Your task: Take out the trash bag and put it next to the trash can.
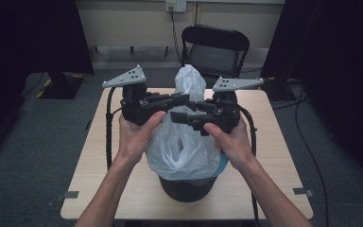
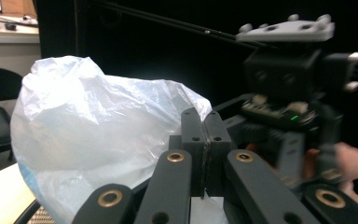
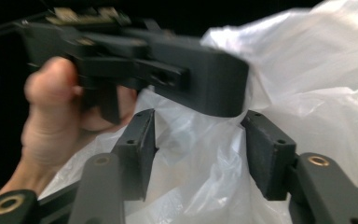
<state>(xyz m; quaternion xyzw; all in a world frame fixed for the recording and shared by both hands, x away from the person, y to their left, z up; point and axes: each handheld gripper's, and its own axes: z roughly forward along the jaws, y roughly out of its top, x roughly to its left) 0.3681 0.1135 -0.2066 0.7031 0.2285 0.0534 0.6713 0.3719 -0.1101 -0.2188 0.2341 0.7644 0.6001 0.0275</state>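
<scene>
A white translucent plastic bag (image 1: 184, 146) lines a black bin (image 1: 186, 187) on the wooden table (image 1: 269, 142), and its top stands up in a peak. Both hands hold their grippers level over the bag, tips meeting at its middle. My left gripper (image 1: 186, 100) points right with its jaws pressed together (image 2: 205, 126), and the bag's (image 2: 98, 135) folds run to their tip. My right gripper (image 1: 177, 116) points left. Its jaws stand apart (image 3: 198, 140) with bag film (image 3: 200, 172) loose between the pads, and the left gripper (image 3: 228, 93) lies just beyond them.
A black folding chair (image 1: 215, 49) stands behind the table's far edge. Cables (image 1: 108, 132) trail from both grippers over the table's sides. Dark screens flank the table left and right. Bare tabletop lies on both sides of the bin.
</scene>
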